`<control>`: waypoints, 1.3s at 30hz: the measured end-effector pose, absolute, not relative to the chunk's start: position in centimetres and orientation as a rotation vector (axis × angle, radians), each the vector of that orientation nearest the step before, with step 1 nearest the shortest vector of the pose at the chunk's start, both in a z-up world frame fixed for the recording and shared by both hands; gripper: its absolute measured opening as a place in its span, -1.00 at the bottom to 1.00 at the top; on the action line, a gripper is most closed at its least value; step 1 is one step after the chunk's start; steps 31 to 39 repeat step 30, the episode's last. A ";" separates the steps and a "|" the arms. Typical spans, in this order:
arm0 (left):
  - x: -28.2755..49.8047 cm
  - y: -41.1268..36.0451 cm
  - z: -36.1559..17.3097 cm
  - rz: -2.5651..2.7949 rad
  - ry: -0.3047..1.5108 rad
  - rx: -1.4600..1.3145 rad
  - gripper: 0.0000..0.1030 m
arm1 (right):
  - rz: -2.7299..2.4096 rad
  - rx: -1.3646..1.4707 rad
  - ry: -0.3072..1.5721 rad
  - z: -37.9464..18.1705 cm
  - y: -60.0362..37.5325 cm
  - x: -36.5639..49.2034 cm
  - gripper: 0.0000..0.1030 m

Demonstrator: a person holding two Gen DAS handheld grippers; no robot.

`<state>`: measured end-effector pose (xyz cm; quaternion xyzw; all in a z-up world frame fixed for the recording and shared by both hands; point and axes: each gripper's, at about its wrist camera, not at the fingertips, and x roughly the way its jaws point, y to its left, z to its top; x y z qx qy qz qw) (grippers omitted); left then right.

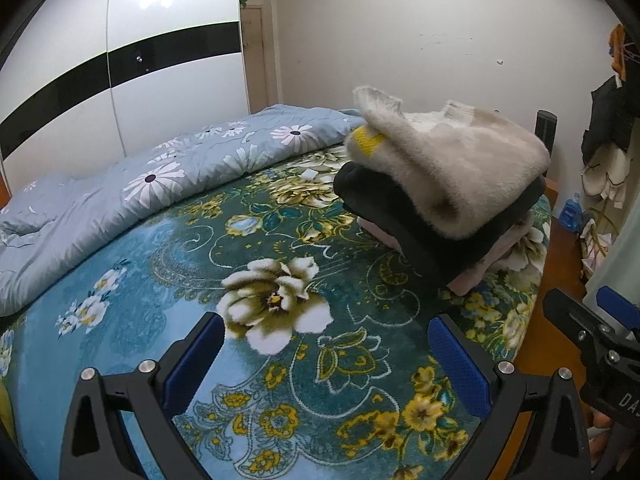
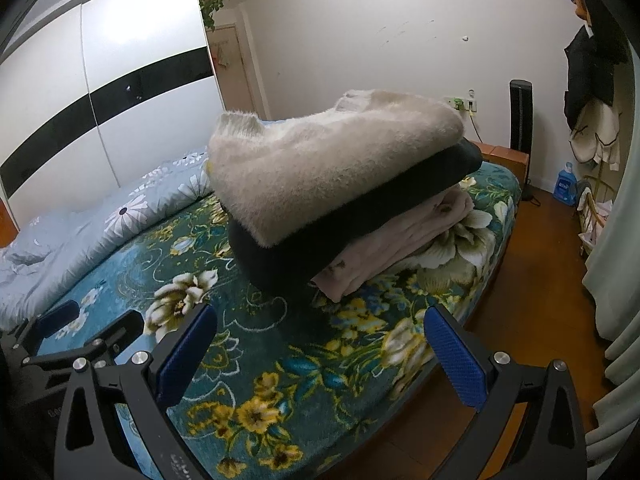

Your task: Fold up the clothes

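Both grippers, left [image 1: 326,354] and right [image 2: 320,344], jaws spread wide, gripping nothing, above the bed [image 1: 200,256]. Stack near the bed's far end: cream sweater [image 2: 320,168] over dark garment [image 2: 360,224] over pink garment [image 2: 400,248].

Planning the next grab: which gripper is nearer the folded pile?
Right gripper, probably: the folded pile sits just ahead of it. From the left gripper, the pile lies farther off, ahead-right.
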<state>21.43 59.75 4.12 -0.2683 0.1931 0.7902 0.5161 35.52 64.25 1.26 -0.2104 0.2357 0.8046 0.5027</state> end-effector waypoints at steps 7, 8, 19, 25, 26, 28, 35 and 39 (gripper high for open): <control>21.5 59.7 4.0 1.893 0.471 -0.649 1.00 | 1.953 -0.541 0.563 1.0 64.1 35.0 1.00; 21.5 59.7 4.0 1.892 0.472 -0.650 1.00 | 1.954 -0.544 0.562 0.9 64.1 34.9 1.00; 21.5 59.7 3.7 1.891 0.481 -0.664 1.00 | 1.959 -0.559 0.562 0.7 64.0 34.7 1.00; 21.5 59.7 3.5 1.882 0.488 -0.676 1.00 | 1.956 -0.562 0.569 0.6 64.0 34.8 1.00; 21.5 59.7 3.5 1.882 0.489 -0.676 1.00 | 1.955 -0.563 0.571 0.6 64.0 34.8 1.00; 21.7 59.6 3.6 1.889 0.491 -0.664 1.00 | 1.954 -0.563 0.573 0.6 64.0 34.9 1.00; 21.8 59.5 3.8 1.908 0.487 -0.642 1.00 | 1.954 -0.565 0.573 0.6 64.0 34.9 1.00; 21.8 59.5 3.8 1.908 0.487 -0.642 1.00 | 1.954 -0.565 0.573 0.6 64.0 34.9 1.00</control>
